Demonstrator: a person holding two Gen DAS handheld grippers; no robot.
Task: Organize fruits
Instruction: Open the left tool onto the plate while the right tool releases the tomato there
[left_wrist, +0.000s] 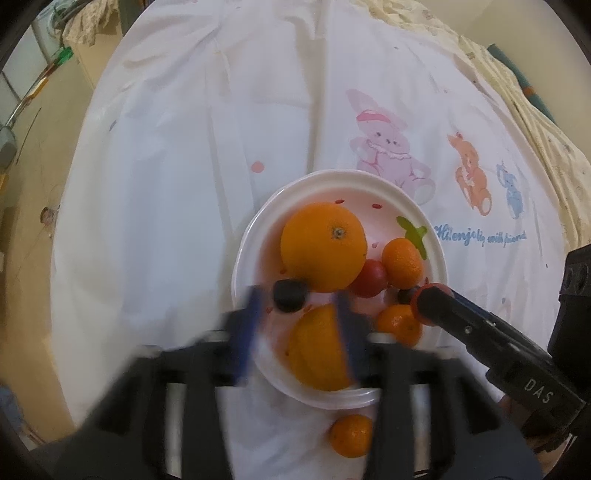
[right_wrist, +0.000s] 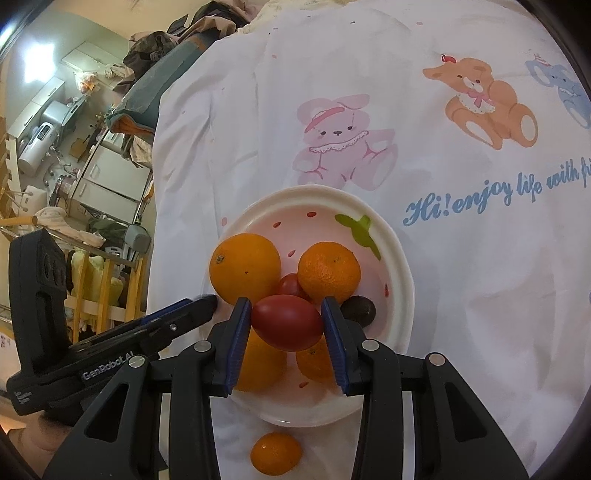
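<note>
Red tomato (right_wrist: 287, 322) sits tight in my right gripper (right_wrist: 286, 325) above the bowl (right_wrist: 400, 266), so it drops inside. My left gripper (left_wrist: 299, 328) is wide open, empty, over an orange (left_wrist: 319, 354) there.

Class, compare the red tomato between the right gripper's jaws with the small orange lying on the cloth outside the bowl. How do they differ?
The tomato is red and smooth; the small orange is orange and dimpled. The tomato is held over the bowl in the right gripper; the small orange lies untouched on the cloth. The tomato is oval, the small orange rounder. Both are small fruits.
</note>
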